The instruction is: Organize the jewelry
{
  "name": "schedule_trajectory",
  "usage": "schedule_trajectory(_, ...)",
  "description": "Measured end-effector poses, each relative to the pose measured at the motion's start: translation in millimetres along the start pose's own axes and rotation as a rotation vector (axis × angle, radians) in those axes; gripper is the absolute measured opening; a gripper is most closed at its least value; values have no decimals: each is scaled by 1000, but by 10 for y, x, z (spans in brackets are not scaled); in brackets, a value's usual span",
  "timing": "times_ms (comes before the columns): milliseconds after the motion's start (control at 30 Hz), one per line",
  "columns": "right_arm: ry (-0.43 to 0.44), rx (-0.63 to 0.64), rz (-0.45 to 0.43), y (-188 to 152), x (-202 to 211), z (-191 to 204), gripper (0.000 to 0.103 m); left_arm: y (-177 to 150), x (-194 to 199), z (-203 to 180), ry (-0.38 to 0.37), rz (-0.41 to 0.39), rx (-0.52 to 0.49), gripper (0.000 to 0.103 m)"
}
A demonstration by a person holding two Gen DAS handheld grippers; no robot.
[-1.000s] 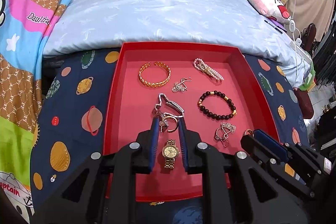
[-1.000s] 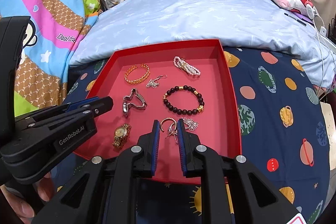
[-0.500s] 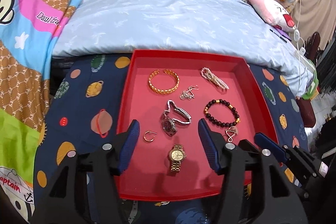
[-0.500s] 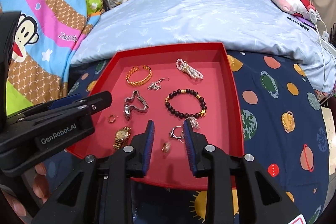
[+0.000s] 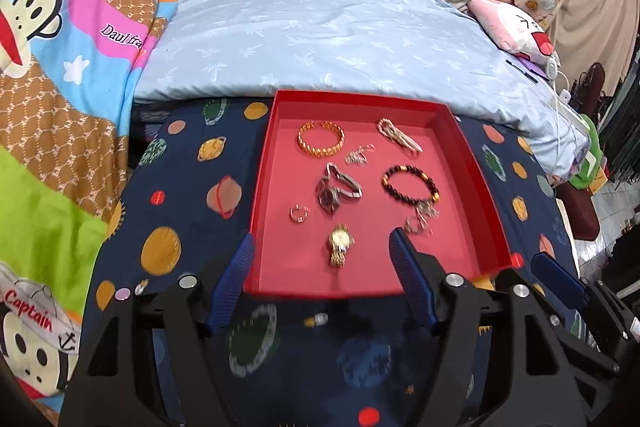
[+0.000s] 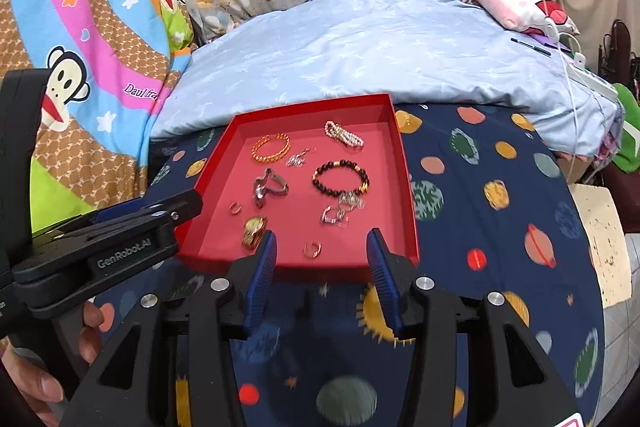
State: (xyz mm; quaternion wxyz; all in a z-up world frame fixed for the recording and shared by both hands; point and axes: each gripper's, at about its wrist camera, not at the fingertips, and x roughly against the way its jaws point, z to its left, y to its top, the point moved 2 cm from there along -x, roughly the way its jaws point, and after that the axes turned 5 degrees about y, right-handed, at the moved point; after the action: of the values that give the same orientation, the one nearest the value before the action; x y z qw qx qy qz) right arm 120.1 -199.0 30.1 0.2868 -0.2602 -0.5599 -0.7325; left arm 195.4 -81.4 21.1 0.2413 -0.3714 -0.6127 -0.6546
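Note:
A red tray (image 5: pixel 476 163) (image 6: pixel 404 179) lies on the navy planet-print bedspread and holds several pieces of jewelry. In it are a gold bangle (image 5: pixel 321 139) (image 6: pixel 271 148), a pearl bracelet (image 5: pixel 399 139) (image 6: pixel 344 135), a dark bead bracelet (image 5: pixel 410 183) (image 6: pixel 341 178), a silver watch (image 5: pixel 335 187) (image 6: pixel 269 185), a gold watch (image 5: pixel 340 243) (image 6: pixel 253 225), small gold rings (image 5: pixel 299 213) (image 6: pixel 311 249) and silver chains (image 5: pixel 360 155) (image 6: pixel 335 215). My left gripper (image 5: pixel 320 245) is open and empty at the tray's near edge. My right gripper (image 6: pixel 322 245) is open and empty above the near edge.
A light blue duvet (image 5: pixel 328 39) lies behind the tray. A colourful monkey-print blanket (image 5: pixel 60 67) is on the left. A pink plush pillow (image 6: pixel 520 7) and cables lie at the back right. My left gripper's body (image 6: pixel 100 239) shows at the left of the right wrist view.
Both grippers have opened and pulled back toward me from the tray. One small gold ring now lies at the tray's left, another near its front edge.

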Motion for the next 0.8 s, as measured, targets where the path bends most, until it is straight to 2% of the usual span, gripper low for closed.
schedule_trajectory(367, -38, 9, -21, -256, 339, 110, 54, -314, 329, -44, 30, -7, -31, 72)
schedule_trajectory(433, -44, 8, -25, -248, 365, 110, 55, -341, 357, -36, 49, -12, -35, 77)
schedule_trajectory(800, -62, 14, -23, -177, 269, 108, 60, -301, 307, -7, 138, -25, -60, 84)
